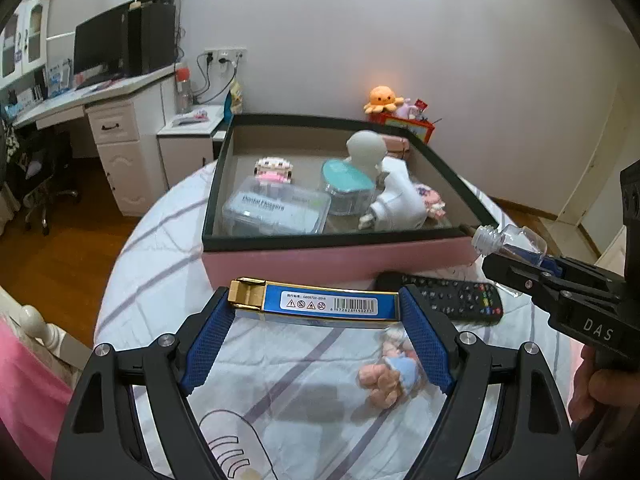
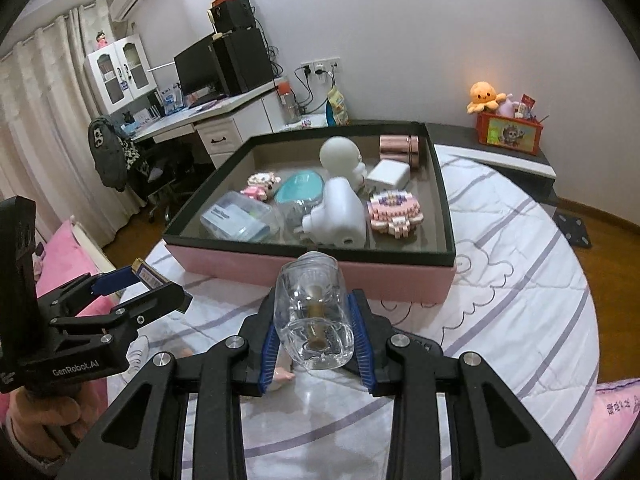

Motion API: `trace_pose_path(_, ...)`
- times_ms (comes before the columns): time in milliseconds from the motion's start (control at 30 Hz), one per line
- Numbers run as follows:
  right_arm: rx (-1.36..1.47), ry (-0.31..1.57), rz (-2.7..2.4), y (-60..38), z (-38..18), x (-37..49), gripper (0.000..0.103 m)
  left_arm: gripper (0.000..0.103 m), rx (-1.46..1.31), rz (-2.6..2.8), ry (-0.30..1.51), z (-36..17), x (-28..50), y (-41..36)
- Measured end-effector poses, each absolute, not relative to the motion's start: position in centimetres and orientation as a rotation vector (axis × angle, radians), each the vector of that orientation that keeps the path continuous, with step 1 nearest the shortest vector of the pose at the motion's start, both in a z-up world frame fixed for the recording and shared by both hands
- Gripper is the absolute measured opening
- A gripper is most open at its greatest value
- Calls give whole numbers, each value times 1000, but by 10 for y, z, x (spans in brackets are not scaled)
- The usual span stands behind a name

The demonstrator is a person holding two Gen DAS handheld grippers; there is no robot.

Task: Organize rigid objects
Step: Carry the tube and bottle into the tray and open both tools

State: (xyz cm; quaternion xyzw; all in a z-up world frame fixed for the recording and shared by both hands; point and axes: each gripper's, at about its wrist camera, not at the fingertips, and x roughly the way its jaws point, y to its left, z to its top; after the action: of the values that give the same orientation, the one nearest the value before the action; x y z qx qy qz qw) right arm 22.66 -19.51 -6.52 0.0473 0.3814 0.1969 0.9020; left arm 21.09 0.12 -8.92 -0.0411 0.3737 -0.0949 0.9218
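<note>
Both grippers are loaded and wait just in front of the box, a shallow tray with pink outer walls and a dark rim, standing on a bed with a white, purple-striped sheet.

The left gripper has its jaws pinching a flat blue case with a gold end, held by its two short ends and lying parallel to the box's near wall. The right gripper has its jaws pressed on a small clear bottle, neck pointing toward the box.

To do this well, lift each thing clear of the rim before moving inward, and set it down on bare floor near the front wall rather than on the white plug or the floss box. The bottle is smooth, round and likely slippery, so release it low. A black remote lies beside the box, not yet stowed.
</note>
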Motion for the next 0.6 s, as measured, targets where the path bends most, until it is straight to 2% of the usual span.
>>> trace_pose_path(300,88,734,402,-199,-42,241,33,84,-73,-202,702,-63,234,-2)
trace_pose_path(600,80,669,378,-203,-15,293,33,84,-43,-188,632,-38,295,-5)
